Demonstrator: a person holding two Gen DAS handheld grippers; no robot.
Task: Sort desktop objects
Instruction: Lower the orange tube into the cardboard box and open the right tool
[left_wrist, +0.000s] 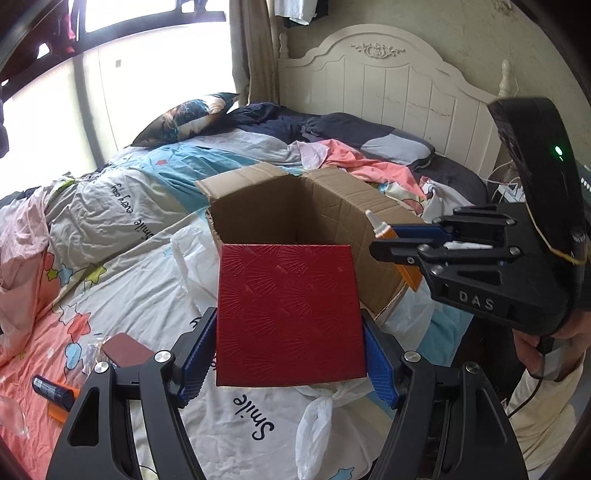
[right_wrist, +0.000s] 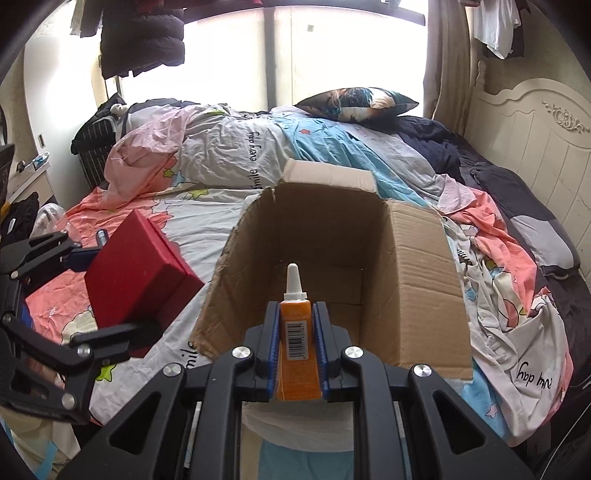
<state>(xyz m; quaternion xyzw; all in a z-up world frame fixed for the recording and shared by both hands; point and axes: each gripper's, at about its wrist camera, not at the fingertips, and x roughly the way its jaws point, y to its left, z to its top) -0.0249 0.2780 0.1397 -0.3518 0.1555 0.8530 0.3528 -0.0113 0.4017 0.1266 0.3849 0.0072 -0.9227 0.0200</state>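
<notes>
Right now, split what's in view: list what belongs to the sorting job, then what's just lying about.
Part of the job:
- red box, clamped in the left gripper
- orange glue tube, clamped in the right gripper
- open cardboard box

Lying about:
- printed pillow
- white plastic bag
- dark blue tube
- headboard
</notes>
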